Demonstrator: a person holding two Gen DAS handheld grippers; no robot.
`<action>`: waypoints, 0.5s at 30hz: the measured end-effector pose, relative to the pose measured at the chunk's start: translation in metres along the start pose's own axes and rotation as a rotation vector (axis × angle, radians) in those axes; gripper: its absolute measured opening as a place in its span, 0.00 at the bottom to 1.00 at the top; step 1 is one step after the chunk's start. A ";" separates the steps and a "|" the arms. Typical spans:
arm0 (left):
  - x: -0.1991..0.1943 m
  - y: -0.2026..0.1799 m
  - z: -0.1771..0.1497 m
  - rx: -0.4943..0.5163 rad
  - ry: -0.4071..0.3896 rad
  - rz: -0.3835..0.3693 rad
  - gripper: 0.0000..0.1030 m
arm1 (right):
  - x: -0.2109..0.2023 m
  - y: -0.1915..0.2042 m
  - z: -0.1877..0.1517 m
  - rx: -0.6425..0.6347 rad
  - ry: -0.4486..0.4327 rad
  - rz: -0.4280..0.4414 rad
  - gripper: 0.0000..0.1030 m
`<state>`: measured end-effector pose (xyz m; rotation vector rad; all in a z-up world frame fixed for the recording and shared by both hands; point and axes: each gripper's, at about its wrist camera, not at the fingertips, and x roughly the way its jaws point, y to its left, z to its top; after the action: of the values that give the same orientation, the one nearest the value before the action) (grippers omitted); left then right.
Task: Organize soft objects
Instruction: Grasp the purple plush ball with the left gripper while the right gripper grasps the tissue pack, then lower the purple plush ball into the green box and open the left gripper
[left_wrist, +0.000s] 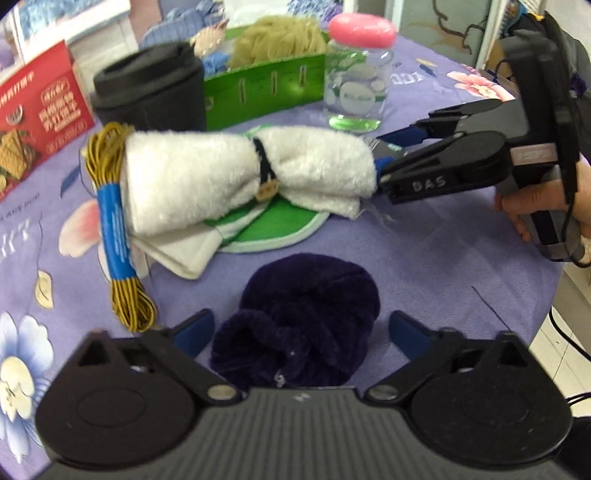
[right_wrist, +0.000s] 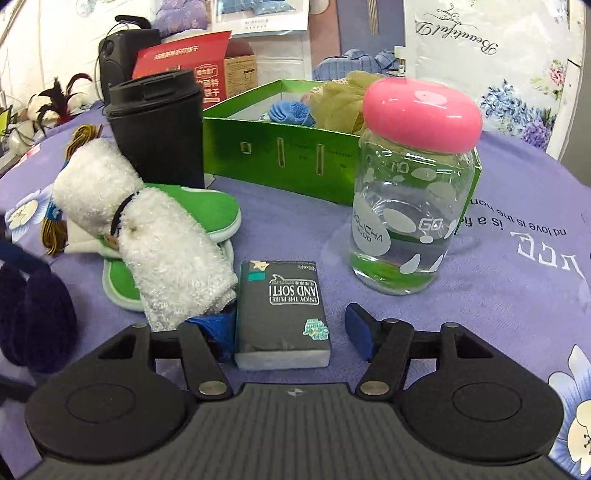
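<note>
A: Nearest the left tool (left_wrist: 301, 328)?

B: A dark purple plush bundle (left_wrist: 299, 321), lying on the surface between its two blue-padded fingers. The jaws stand spread wide, touching nothing that I can see.

A: And the right tool (right_wrist: 291, 328)?

B: It comes in from the left tool's right, a bare hand (left_wrist: 546, 206) wrapped round its handle. Its fingers point level at the end of the white rolled towel (left_wrist: 240, 173). In its own view the jaws are apart, with a grey tissue pack (right_wrist: 282, 314) lying on the surface between them, closer to the left finger. That finger sits against the towel's near end; whether it presses in, I cannot tell.

A: What is hard to make out?

B: The tissue pack is almost wholly hidden behind the towel and finger from the left tool. The towel, bound by a black band, covers much of the green pads (right_wrist: 207, 210) under it.

A: Around them?

B: Left of the towel, a hank of yellow cord (left_wrist: 118, 236) with a blue sleeve. Beyond it, a black lidded cup (right_wrist: 157, 125), a green box (right_wrist: 280, 158) holding a beige mesh puff (left_wrist: 277, 37) and something blue (right_wrist: 290, 110), and a clear jar (right_wrist: 413, 199) with a pink lid. A red carton (left_wrist: 37, 110) stands far left. The surface (left_wrist: 443, 266) wears a lilac flowered cloth.
</note>
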<state>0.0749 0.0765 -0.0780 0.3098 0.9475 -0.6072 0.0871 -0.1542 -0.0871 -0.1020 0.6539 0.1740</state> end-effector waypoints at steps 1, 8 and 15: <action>-0.001 0.002 0.000 -0.027 -0.005 -0.004 0.67 | 0.001 -0.002 0.000 0.006 -0.005 0.010 0.41; -0.037 0.006 -0.002 -0.140 -0.073 -0.028 0.60 | -0.030 -0.006 -0.013 0.007 -0.017 -0.021 0.29; -0.080 0.018 0.035 -0.188 -0.125 -0.096 0.60 | -0.110 -0.010 -0.016 0.046 -0.126 -0.009 0.30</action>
<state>0.0744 0.1013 0.0081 0.0578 0.8947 -0.6129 -0.0061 -0.1802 -0.0324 -0.0496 0.5314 0.1555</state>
